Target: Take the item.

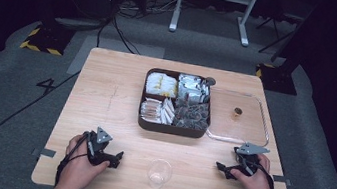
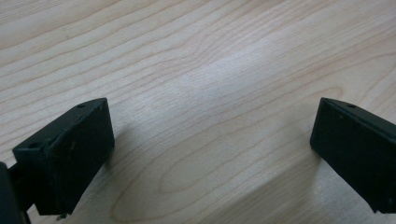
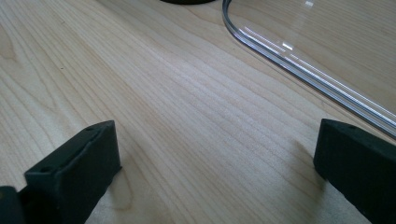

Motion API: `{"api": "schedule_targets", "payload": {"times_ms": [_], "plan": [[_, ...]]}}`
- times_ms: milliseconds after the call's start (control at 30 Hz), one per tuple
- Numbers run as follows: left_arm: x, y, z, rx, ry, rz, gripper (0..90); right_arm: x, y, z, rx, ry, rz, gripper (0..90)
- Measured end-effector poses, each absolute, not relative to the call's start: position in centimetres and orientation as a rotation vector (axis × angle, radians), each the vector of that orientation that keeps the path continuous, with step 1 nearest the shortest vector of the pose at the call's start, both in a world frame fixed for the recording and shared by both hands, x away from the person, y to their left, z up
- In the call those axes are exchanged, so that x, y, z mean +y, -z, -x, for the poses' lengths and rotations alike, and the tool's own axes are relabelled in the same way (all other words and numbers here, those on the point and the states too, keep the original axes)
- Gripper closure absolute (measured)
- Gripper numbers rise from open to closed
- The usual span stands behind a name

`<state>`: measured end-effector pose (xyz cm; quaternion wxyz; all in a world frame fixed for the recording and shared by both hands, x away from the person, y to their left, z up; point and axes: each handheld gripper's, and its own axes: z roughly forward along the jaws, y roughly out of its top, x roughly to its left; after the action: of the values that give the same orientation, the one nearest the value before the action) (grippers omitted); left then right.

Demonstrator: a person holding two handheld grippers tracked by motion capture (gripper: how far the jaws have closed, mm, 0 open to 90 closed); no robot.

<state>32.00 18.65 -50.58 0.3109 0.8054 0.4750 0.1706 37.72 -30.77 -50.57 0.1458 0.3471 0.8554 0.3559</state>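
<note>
A dark brown box (image 1: 173, 125) with four compartments of packets stands at the table's middle back. A clear lid (image 1: 265, 124) lies to its right, a small knob (image 1: 237, 113) on it. A clear cup (image 1: 159, 173) stands near the front edge, midway between my hands. My left gripper (image 1: 113, 159) rests on the wood at the front left, open, bare wood (image 2: 210, 116) between its jaws. My right gripper (image 1: 222, 169) rests at the front right, open, nothing between its jaws; the lid's rim (image 3: 299, 65) lies just beyond it.
The wooden table (image 1: 105, 95) has bare room on its left half and along the front. Cables (image 1: 17, 112) run over the grey floor to the left. A white frame stand (image 1: 209, 9) is behind the table.
</note>
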Motion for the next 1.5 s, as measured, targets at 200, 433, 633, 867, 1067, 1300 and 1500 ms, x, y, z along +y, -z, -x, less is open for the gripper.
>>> {"api": "schedule_targets", "payload": {"times_ms": [200,433,633,867,1067,1300,1500], "plan": [[18.9,50.4,-32.5,1.21,-0.459,-2.106,18.0,-30.8,50.6,-37.8,2.467,-1.027,-0.993,0.3],[18.9,49.7,-33.2,1.257,-0.479,-2.089,26.3,-30.8,50.6,-37.8,2.47,-1.03,-0.988,0.3],[18.5,47.7,-34.0,1.279,-0.442,-2.061,30.0,-30.8,50.6,-37.8,2.47,-1.028,-0.98,0.8],[17.4,45.1,-35.2,1.252,-0.437,-2.043,33.7,-30.8,50.6,-37.8,2.47,-1.03,-0.977,1.3],[16.3,43.1,-36.6,1.199,-0.434,-2.04,34.1,-30.9,50.5,-37.8,2.464,-1.047,-0.975,5.3],[15.4,41.0,-38.4,1.13,-0.438,-2.043,33.7,-31.0,50.5,-37.8,2.464,-1.051,-0.971,6.3],[14.4,39.5,-40.5,1.073,-0.419,-2.042,34.8,-31.0,50.5,-37.8,2.465,-1.051,-0.97,6.3]]}}
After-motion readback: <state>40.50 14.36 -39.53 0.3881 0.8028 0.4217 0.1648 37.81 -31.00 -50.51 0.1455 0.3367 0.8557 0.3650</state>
